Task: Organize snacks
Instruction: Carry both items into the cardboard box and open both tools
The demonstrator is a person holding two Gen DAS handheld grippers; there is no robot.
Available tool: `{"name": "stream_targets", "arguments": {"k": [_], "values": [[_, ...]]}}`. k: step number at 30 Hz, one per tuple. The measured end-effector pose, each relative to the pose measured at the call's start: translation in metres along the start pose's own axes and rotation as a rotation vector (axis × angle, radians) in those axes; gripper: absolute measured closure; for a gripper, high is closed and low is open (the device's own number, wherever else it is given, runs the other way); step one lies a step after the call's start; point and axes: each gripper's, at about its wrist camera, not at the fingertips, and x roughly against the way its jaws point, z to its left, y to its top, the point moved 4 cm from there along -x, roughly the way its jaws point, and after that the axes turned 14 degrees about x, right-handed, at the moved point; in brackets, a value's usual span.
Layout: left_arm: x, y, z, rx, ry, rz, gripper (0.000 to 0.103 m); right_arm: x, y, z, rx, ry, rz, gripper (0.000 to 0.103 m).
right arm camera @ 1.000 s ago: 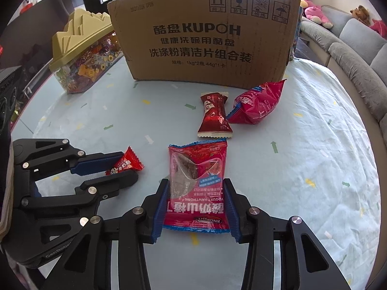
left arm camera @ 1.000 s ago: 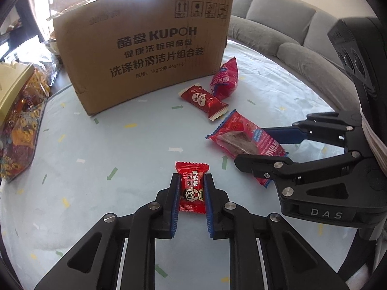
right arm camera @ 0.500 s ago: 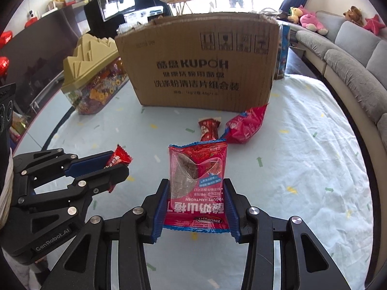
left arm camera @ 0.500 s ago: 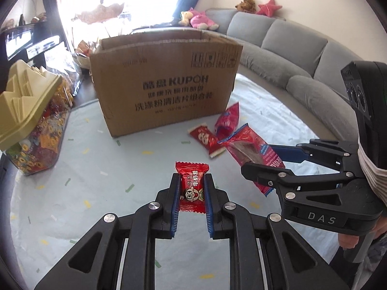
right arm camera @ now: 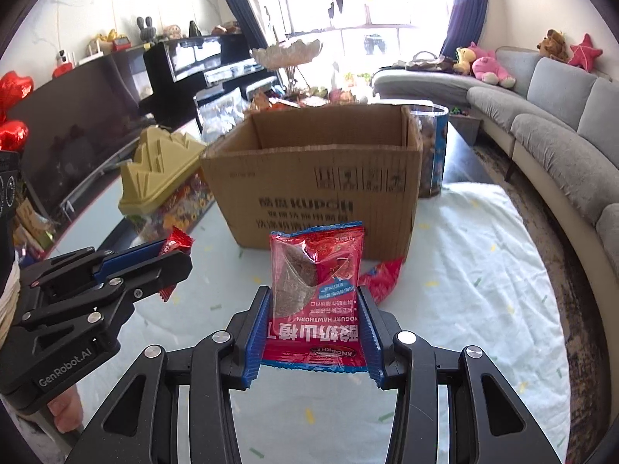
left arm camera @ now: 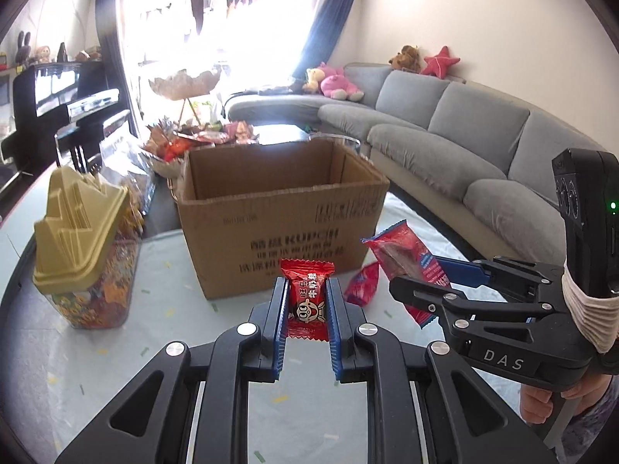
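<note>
My left gripper (left arm camera: 307, 294) is shut on a small red candy packet (left arm camera: 307, 299) and holds it above the table, short of the open cardboard box (left arm camera: 282, 228). My right gripper (right arm camera: 314, 309) is shut on a red yogurt hawthorn packet (right arm camera: 315, 290) and holds it up in front of the same box (right arm camera: 313, 189). The left gripper with its candy shows at the left of the right wrist view (right arm camera: 170, 259). The right gripper with its packet shows at the right of the left wrist view (left arm camera: 410, 266). A red snack bag (left arm camera: 361, 284) lies on the table by the box front.
A clear candy jar with a gold lid (left arm camera: 81, 247) stands left of the box. A clear round container (right arm camera: 433, 154) stands behind the box's right corner. A grey sofa (left arm camera: 445, 143) curves around the right side. The table has a pale speckled cloth (right arm camera: 483, 290).
Both grippers have risen with their packets, so the box's open top now shows. The snacks left on the table have dropped mostly out of sight.
</note>
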Motion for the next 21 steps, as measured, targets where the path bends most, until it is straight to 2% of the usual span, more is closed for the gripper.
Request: {"name": "stream_targets", "arguments": {"k": [8,21], "values": [[0.009,0.044,-0.006,-0.001,0.011,-0.092,0.084,0.006,0.046,-0.018,-0.011,-0.012,-0.083,0.059],[-0.009,0.096,-0.003,0.017,0.036,-0.137,0.084,-0.003,0.095,-0.039,-0.018,-0.020,-0.134,0.059]]}}
